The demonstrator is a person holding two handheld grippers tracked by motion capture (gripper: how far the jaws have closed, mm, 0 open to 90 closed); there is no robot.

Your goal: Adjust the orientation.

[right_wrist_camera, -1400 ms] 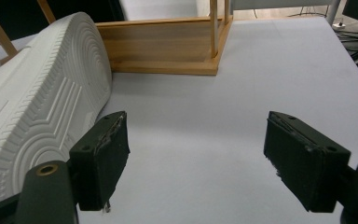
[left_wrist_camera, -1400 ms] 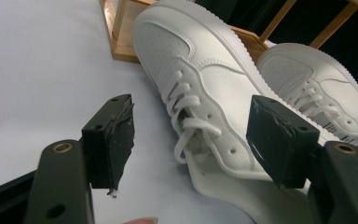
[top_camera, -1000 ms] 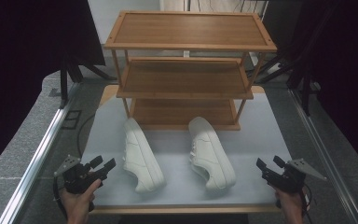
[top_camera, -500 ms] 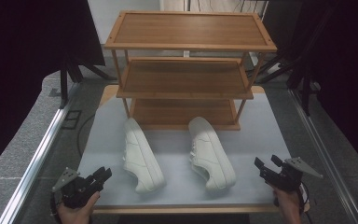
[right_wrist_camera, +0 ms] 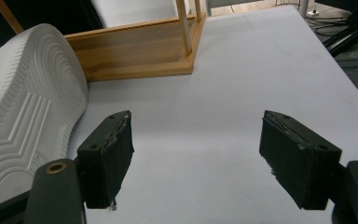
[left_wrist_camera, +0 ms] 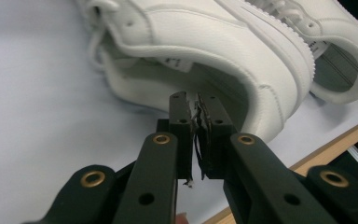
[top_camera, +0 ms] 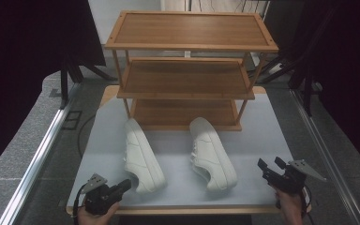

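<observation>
three-tier wooden rack (top_camera: 190, 70) stands at the far half of a grey table (top_camera: 262, 140), all shelves bare. two white shoes lie on their sides in front of it, toes toward the rack, heels toward the near edge, apart from each other. left shoe (top_camera: 142, 155) is left of centre, right shoe (top_camera: 212, 153) just right of centre.

left gripper (top_camera: 125, 184) is at the near left corner of the table, held in a hand (top_camera: 96, 216), pointing right toward the left shoe's heel, tips just beside it. in the left gripper view its jaws are pressed together with nothing between them, tips (left_wrist_camera: 196, 105) right at the heel opening of the left shoe (left_wrist_camera: 223, 60); cannot tell if they touch it. the right shoe (left_wrist_camera: 335, 51) shows behind, upper right.

right gripper (top_camera: 272, 166) is at the near right edge, held in a hand (top_camera: 291, 208), well right of the right shoe, not touching it. in the right gripper view its jaws are spread wide over bare table (right_wrist_camera: 242, 84), empty (right_wrist_camera: 196, 154); the ridged sole of the right shoe (right_wrist_camera: 23, 107) is at the left, rack's base (right_wrist_camera: 135, 56) beyond.
</observation>
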